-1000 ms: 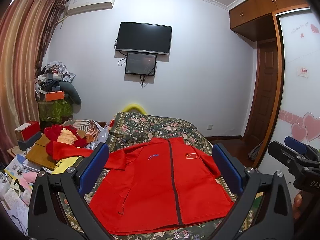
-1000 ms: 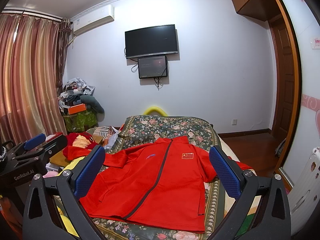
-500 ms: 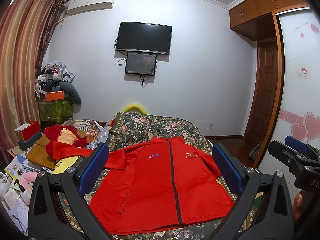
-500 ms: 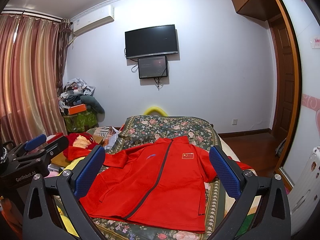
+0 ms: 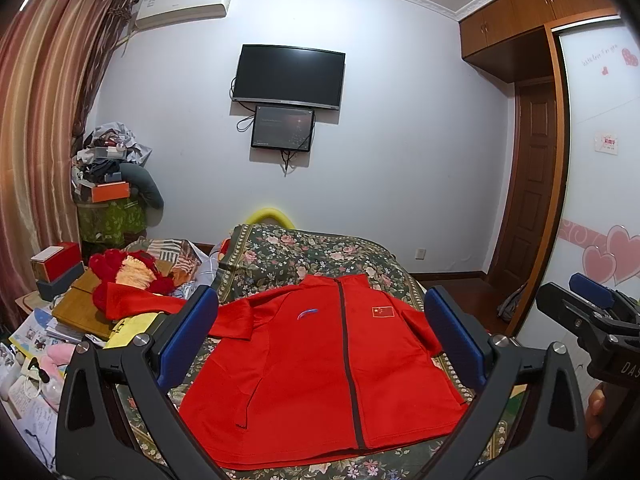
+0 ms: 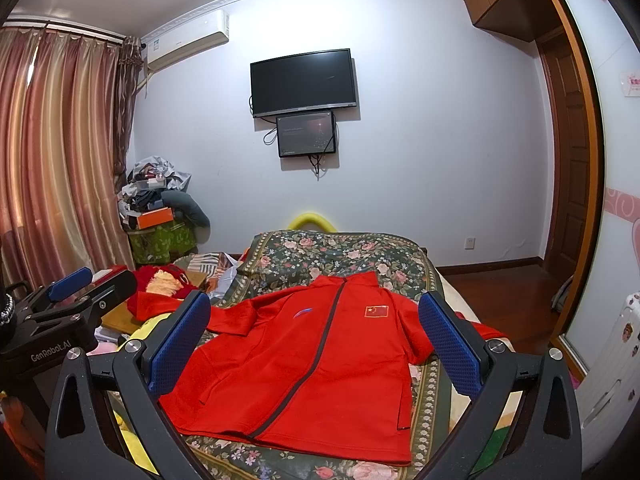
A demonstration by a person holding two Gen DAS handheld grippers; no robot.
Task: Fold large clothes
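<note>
In the lower middle of both wrist views, a red jacket [image 5: 320,372] lies spread front-up on the floral bedspread [image 5: 320,246], zipped shut, no fold made yet. The left gripper [image 5: 320,336] and the right gripper [image 6: 316,338] both hang above the hem end with their blue pads spread wide, gripping nothing.

Its long axis follows the dark zipper [image 5: 348,360], running up the frame from hem to collar; the collar points toward the top centre, where a television [image 5: 288,76] hangs on the wall. The hem sits nearest the bottom edge.

Several things could go wrong, as I judge it. One sleeve [image 5: 144,306] stretches off to the left of the frame onto a cluttered side table [image 5: 80,308]; dragging it back could snag the red-and-yellow plush [image 5: 128,276] or pull loose things down with it. The other sleeve [image 6: 480,330] drapes toward the right edge of the bed, so its weight could drag the cloth off while the body is lifted. Pinching only the top layer would leave the back panel behind and bunch the fold.
</note>
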